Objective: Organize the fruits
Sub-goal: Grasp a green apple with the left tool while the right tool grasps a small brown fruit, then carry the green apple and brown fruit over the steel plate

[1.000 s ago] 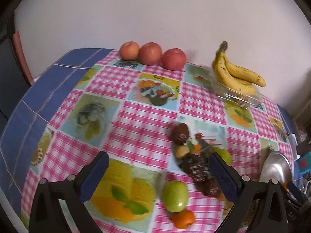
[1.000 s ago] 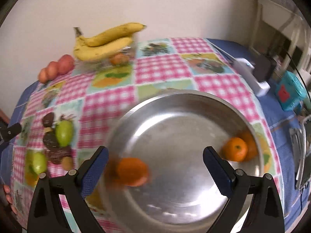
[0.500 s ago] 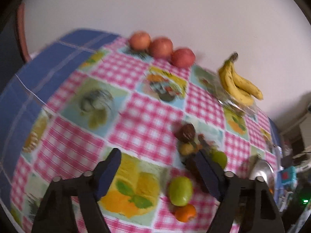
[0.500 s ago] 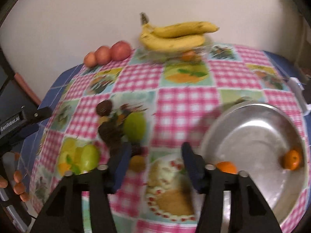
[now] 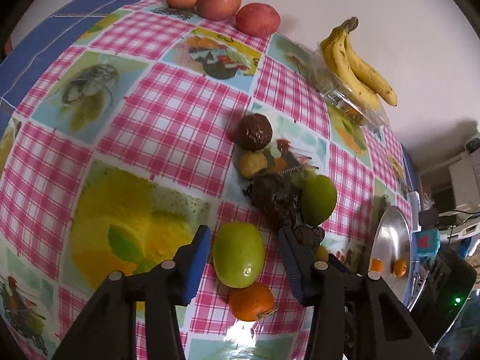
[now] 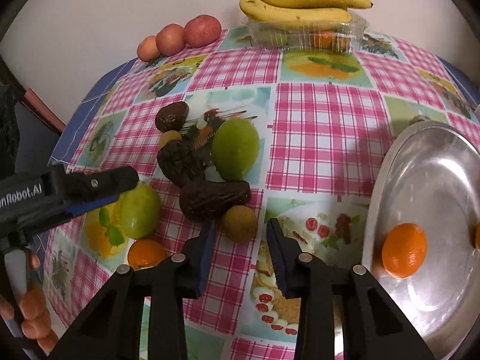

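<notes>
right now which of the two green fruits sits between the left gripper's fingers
The green fruit touching the orange; the closing left gripper straddles it. The other green fruit lies farther back.

The counter [image 6: 324, 126] wears a pink checked cloth with fruit pictures, blue at its left edge. Along the top of the right wrist view lie three red apples [image 6: 180, 39] in a row and a clear plastic box [image 6: 306, 34] with bananas [image 6: 300, 6] on it. Mid-frame lie two green fruits [image 6: 235, 148] [image 6: 139, 210], dark wrinkled fruits [image 6: 214, 199], a small yellowish fruit [image 6: 240, 223] and – at lower left – an orange [image 6: 145, 253]. A metal bowl [image 6: 399, 162] sits at the right edge, oranges [image 6: 403, 250] inside.
</notes>
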A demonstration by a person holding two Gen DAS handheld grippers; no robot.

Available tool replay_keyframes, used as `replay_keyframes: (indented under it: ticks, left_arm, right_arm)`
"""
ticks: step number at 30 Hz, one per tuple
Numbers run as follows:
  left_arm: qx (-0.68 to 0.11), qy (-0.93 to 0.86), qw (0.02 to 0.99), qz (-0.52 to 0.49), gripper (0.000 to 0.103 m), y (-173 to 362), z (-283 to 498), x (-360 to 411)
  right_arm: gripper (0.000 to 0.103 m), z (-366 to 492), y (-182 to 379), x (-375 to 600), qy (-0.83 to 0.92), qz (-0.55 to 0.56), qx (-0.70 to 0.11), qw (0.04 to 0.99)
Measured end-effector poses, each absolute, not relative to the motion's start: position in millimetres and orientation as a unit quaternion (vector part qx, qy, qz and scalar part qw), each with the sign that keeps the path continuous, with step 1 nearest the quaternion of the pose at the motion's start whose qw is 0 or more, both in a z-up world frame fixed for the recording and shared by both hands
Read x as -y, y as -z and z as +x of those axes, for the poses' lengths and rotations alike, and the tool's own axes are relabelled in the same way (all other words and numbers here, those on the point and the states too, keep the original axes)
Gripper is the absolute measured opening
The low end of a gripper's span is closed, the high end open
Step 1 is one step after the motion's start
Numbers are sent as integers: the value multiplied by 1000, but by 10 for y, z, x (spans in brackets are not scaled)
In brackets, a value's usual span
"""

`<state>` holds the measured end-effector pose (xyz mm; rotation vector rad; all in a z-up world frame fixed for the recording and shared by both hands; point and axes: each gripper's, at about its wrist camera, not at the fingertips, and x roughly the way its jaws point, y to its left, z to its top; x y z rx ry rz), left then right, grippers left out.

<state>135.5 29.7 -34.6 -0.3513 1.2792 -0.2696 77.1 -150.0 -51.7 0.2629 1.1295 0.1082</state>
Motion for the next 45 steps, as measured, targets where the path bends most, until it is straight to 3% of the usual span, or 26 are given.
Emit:
replay_keyframes:
  ticks: [3, 13, 16, 20, 29, 45]
  left_arm:
    - [-594, 124, 777, -167, 50, 353, 1348, -293]
    - [-598, 102, 784, -133, 50, 378, 1311, -233]
    - [-600, 90, 786, -121, 42, 409, 1303, -224]
    - [-597, 89, 787, -125, 42, 402, 1291, -245]
    - [-554, 99, 817, -128, 42, 94, 1252, -190]
    - [-520, 172, 832, -90, 42, -229, 1048, 514]
  right_arm:
    - [26, 782, 548, 1507, -51, 127, -534, 834]
    - [26, 695, 418, 1635, -38, 136, -525, 840]
    - [26, 652, 374, 1685, -29, 139, -523, 840]
    - [26, 613, 325, 1756, -25, 146, -517, 843]
    - [26, 545, 174, 1953, -18, 171, -496, 851]
    - [26, 163, 66, 3091, 137, 212, -484, 838]
